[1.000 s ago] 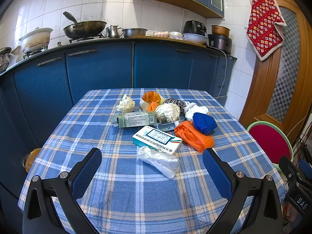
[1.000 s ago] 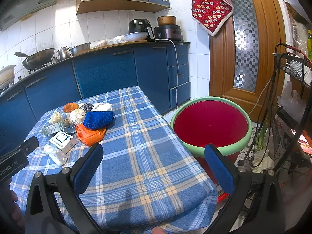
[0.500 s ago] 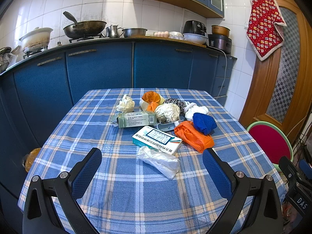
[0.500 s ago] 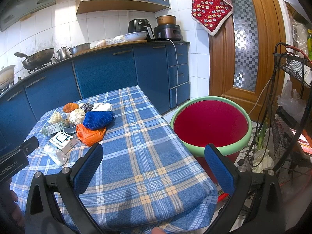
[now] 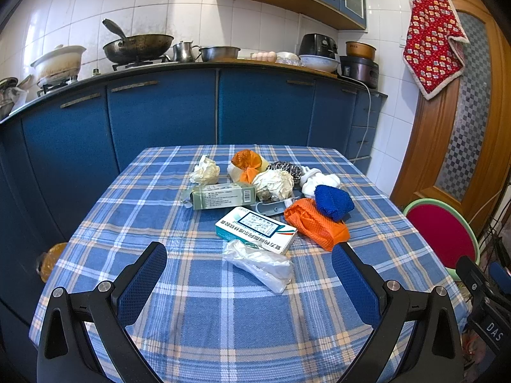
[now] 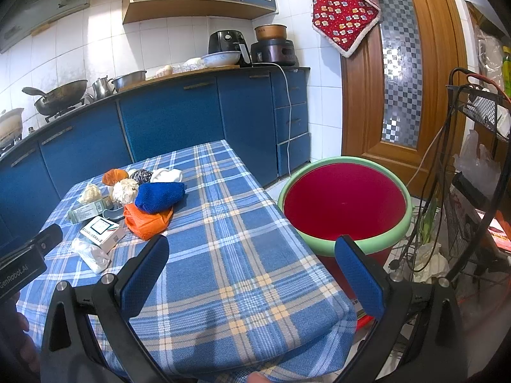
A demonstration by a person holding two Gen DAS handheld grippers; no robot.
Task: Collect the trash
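Note:
A heap of trash lies mid-table on the blue plaid cloth: a clear plastic bag nearest, a white medicine box, a green box, an orange mesh bag, a blue mesh bag, crumpled paper balls. My left gripper is open and empty, just short of the plastic bag. My right gripper is open and empty over the table's right edge. A red bin with a green rim stands on the floor beside the table.
Blue kitchen cabinets with a wok and pots stand behind the table. A wooden door is at the right. A wire rack with cables stands right of the bin.

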